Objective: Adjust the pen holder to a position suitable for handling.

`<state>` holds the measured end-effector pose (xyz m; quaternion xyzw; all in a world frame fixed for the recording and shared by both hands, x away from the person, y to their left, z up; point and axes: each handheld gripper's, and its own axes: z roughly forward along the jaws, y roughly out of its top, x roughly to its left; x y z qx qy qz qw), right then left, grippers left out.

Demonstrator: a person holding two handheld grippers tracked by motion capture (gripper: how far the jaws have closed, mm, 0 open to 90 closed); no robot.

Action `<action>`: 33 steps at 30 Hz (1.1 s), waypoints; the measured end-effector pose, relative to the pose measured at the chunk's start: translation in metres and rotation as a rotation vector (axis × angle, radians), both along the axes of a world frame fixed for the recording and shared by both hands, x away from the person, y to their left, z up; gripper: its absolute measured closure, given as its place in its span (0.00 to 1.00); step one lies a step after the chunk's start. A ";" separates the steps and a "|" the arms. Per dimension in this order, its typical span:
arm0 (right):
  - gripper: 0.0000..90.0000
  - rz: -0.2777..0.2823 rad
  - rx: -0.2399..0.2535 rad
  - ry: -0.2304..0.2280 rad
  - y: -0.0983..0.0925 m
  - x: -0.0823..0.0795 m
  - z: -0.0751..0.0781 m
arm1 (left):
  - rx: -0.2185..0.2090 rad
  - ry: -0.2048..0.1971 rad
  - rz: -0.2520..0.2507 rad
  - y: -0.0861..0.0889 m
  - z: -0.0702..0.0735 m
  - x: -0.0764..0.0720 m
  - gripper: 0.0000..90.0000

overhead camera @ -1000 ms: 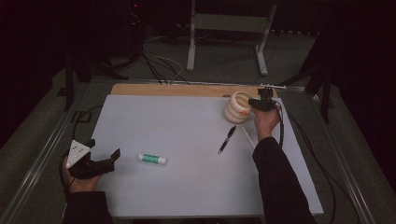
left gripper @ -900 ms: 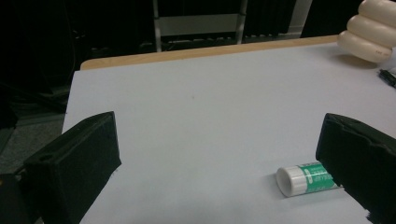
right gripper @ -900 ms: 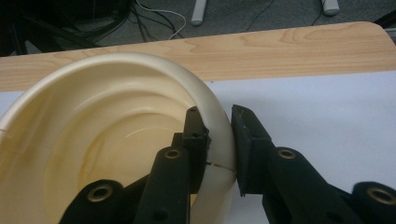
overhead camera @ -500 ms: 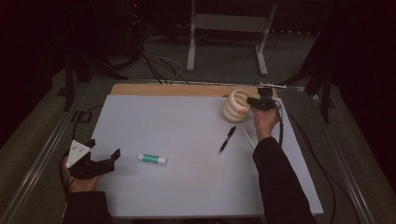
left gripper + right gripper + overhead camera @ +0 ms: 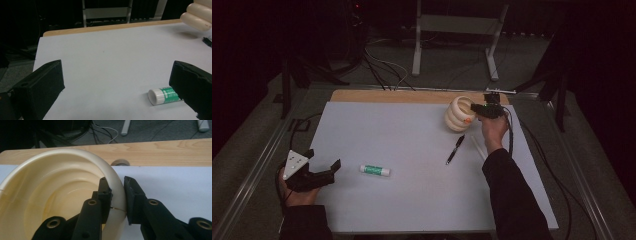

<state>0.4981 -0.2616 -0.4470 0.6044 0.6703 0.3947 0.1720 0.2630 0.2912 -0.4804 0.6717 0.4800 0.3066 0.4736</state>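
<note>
A cream ribbed cup (image 5: 458, 113) hangs tilted at the far right of the white sheet (image 5: 412, 145). My right gripper (image 5: 482, 111) is shut on the cup's rim (image 5: 117, 195), one jaw inside the cup and one outside. A black pen (image 5: 455, 149) lies just in front of the cup, with a thin white stick (image 5: 477, 148) beside it. A green-and-white glue stick (image 5: 375, 170) lies on its side at the near left. My left gripper (image 5: 321, 161) rests open at the sheet's left edge, aimed toward the glue stick (image 5: 163, 95), with nothing between its jaws.
A bare wooden strip (image 5: 377, 96) runs along the far edge of the table. Cables (image 5: 532, 150) trail off the right side. A metal stand (image 5: 457, 30) is on the floor beyond the table. The cup (image 5: 197, 15) also appears far off in the left gripper view.
The right gripper has lifted and shifted the cup slightly toward the left and away. The left hand has stayed still.
</note>
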 end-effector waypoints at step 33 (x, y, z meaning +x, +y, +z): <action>0.85 0.223 0.021 -0.044 0.036 -0.035 0.027 | -0.009 0.000 0.006 0.000 0.000 0.000 0.00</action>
